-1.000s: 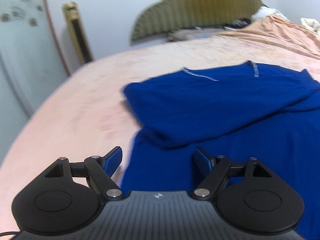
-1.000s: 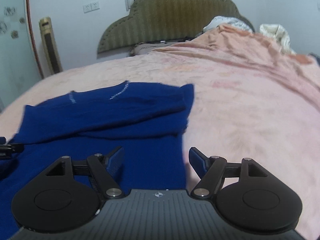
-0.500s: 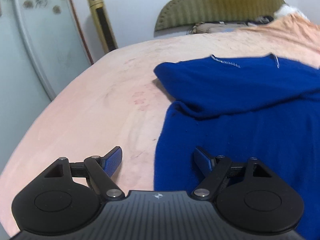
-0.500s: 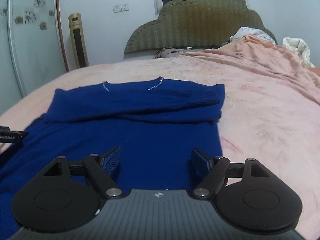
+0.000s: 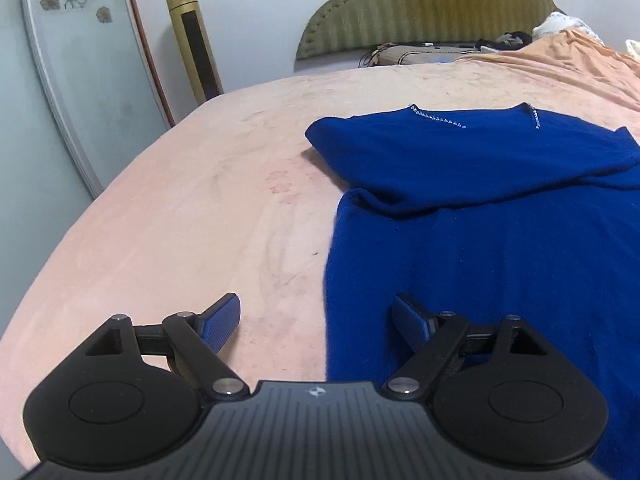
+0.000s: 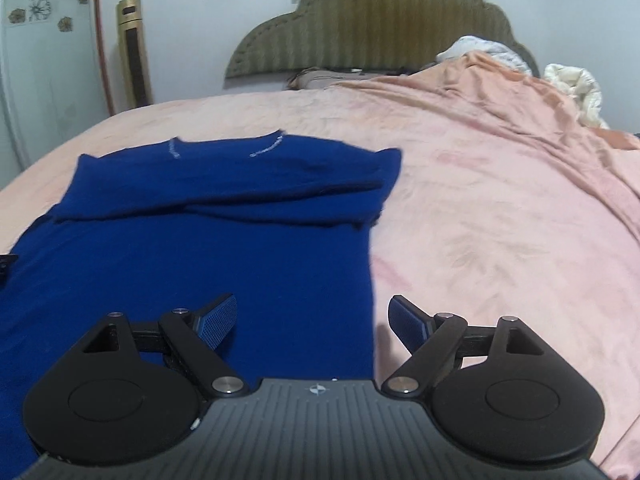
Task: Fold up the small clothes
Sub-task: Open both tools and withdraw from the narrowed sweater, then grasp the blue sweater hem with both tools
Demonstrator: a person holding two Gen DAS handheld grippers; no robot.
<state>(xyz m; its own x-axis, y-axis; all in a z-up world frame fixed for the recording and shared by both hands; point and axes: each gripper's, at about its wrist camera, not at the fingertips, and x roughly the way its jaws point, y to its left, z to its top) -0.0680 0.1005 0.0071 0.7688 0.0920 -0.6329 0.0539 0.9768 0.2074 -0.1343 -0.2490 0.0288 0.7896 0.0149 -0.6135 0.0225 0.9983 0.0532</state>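
Your left gripper (image 5: 316, 320) and right gripper (image 6: 312, 318) have just been opening, nothing between their jaws. The blue sweater (image 6: 208, 240) lies on the bed (image 6: 500, 208), sleeves folded across; each gripper now straddles a side edge near its hem, ready for the lengthwise fold.

Sweater (image 5: 500, 208) lies on bed (image 5: 208, 216), centre-right of frame; headboard (image 5: 424, 8) behind it, tower fan (image 5: 196, 44) upper left.

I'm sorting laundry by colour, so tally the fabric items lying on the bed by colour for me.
Blue: 1, the blue sweater, sleeves folded across its chest.
Peach: 1, the rumpled peach blanket.
White: 1, the white bedding bundle near the headboard.
Total: 3
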